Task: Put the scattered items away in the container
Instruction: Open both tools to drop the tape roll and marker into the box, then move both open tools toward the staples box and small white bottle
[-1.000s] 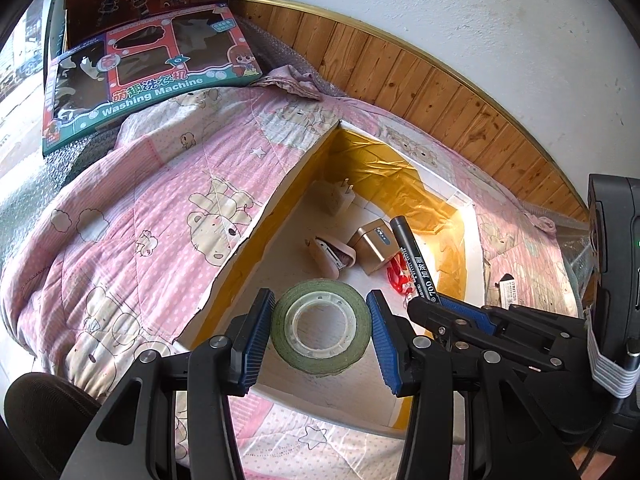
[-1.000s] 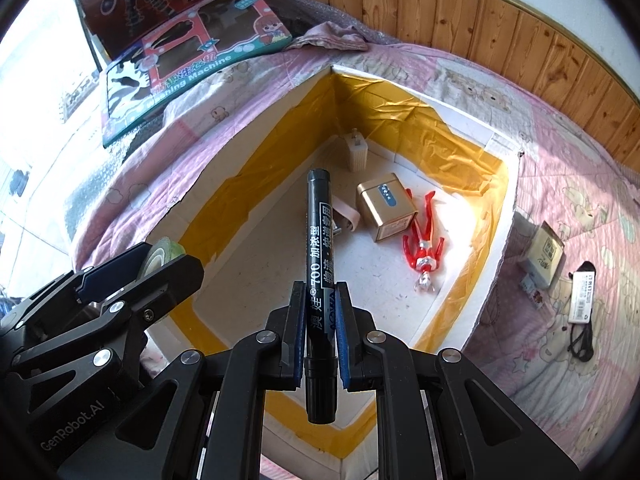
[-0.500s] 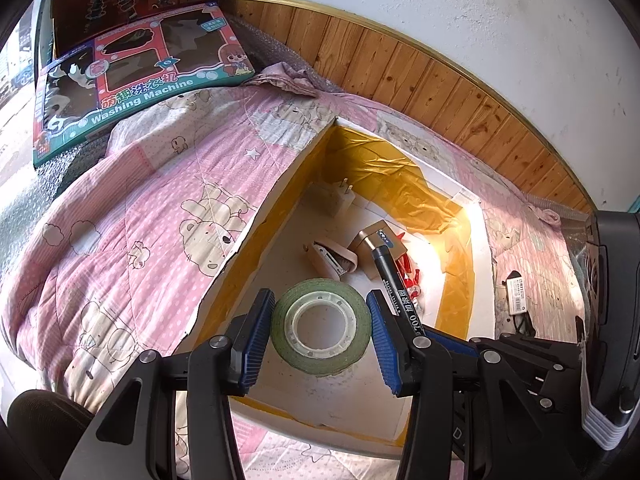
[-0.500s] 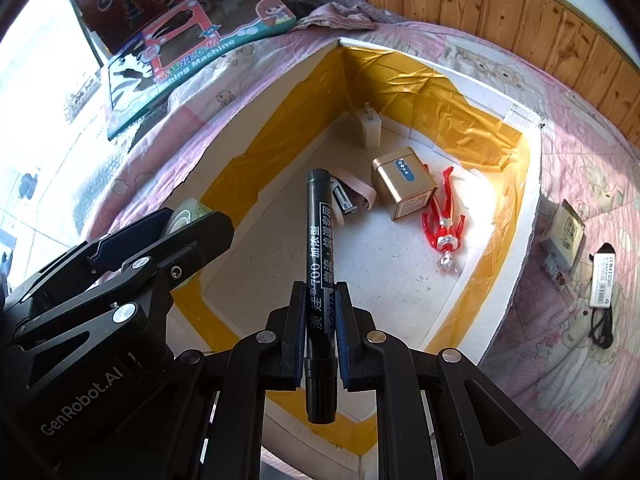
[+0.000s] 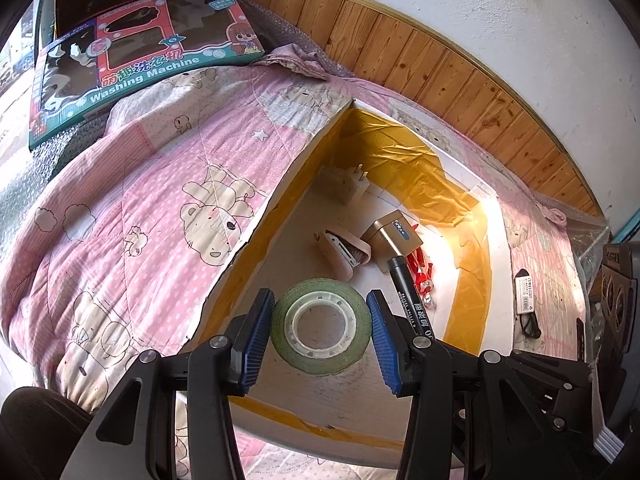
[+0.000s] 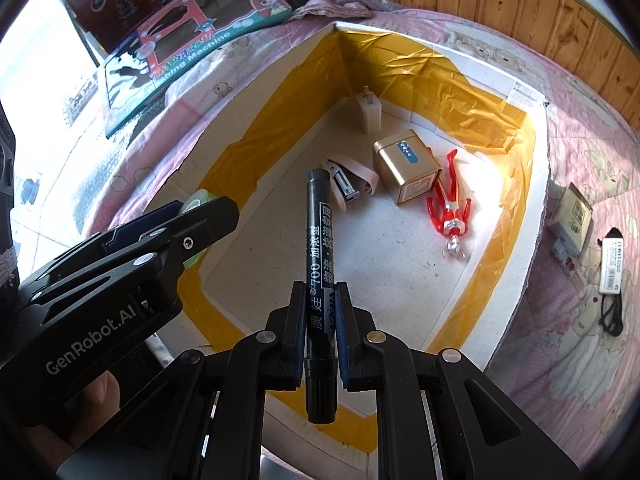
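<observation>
My left gripper (image 5: 320,326) is shut on a green tape roll (image 5: 320,326), held over the near end of the white box (image 5: 486,190) with yellow tape on its walls. My right gripper (image 6: 319,326) is shut on a black marker (image 6: 318,240) that points into the same box; the marker (image 5: 408,298) also shows in the left wrist view. Inside the box lie a pink stapler (image 6: 348,184), a gold tin (image 6: 404,170), a red toy figure (image 6: 450,208) and a white plug (image 6: 370,114).
The box sits in a pink bear-print quilt (image 5: 140,208). A small carton (image 6: 572,216) and a black cable with a white label (image 6: 612,276) lie on the quilt to the right. Toy boxes (image 5: 132,60) lie at the far left, wood panelling behind.
Both grippers have moved forward and lower over the box, each still holding its item. The marker tip now reaches further in, toward the stapler and tin.
</observation>
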The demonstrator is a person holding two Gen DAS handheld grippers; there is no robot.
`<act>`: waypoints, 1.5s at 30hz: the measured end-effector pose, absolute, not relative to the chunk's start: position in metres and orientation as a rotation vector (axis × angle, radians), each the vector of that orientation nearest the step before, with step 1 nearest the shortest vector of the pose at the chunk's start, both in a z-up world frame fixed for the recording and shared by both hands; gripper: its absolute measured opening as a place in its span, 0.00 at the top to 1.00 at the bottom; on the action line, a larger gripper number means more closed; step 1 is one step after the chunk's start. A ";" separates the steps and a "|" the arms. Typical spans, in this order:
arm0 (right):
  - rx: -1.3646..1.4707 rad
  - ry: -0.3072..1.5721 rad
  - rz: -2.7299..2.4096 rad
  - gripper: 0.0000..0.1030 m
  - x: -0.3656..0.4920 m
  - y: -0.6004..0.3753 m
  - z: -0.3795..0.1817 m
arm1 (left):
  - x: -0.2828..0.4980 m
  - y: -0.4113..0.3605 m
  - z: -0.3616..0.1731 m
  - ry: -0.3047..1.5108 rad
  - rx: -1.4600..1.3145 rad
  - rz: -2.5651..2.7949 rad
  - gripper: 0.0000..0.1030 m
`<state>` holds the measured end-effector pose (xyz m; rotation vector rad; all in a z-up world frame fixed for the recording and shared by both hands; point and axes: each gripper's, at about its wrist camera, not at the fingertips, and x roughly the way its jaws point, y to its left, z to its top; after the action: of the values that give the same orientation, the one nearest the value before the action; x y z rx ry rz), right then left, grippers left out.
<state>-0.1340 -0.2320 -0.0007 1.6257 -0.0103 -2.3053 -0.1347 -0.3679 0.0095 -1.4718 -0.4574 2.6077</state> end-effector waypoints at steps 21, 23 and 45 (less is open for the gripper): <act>1.628 -0.037 -2.270 0.83 -0.121 -0.220 -0.006 | -0.148 -0.350 -0.002 -0.248 -1.551 2.650 0.52; 1.619 -0.050 -2.274 0.83 -0.120 -0.218 -0.005 | -0.149 -0.350 -0.005 -0.241 -1.570 2.661 0.52; 1.342 -0.458 -2.313 0.71 -0.062 -0.112 0.030 | -0.095 -0.311 0.055 -0.219 -1.382 2.654 0.46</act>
<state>-0.0620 -0.1119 0.0303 1.3418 -0.4579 -2.3129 -0.0950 -0.3110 0.0546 -1.3819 -0.2188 2.6543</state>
